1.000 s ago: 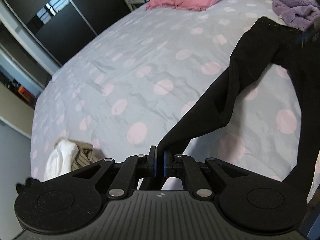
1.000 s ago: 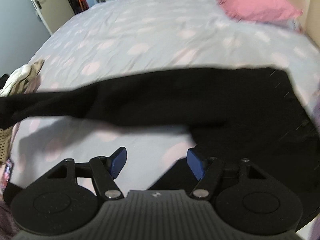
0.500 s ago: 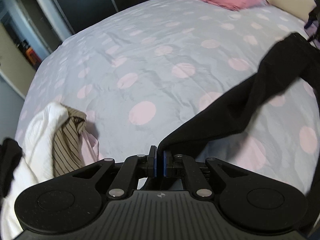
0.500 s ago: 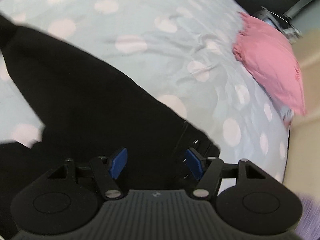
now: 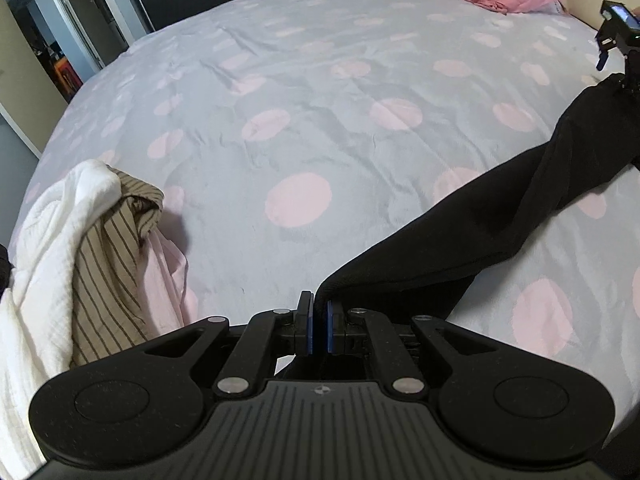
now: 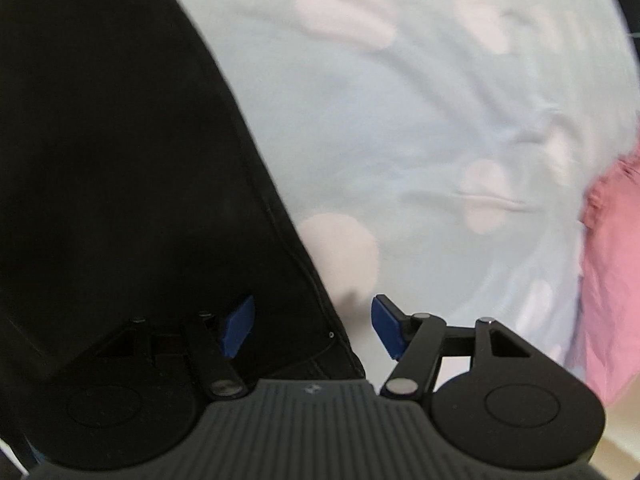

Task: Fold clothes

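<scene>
The left gripper [image 5: 319, 326] is pinching one end of the black trousers [image 5: 472, 232], which are lying stretched across the dotted bed cover [image 5: 304, 92], while the right gripper [image 6: 312, 326] is closing its jaws over the trousers' other edge without pressing it.

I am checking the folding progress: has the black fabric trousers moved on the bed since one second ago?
Yes. In the left wrist view the black fabric trousers hung above the dotted grey bedsheet; now they lie stretched on it.
</scene>
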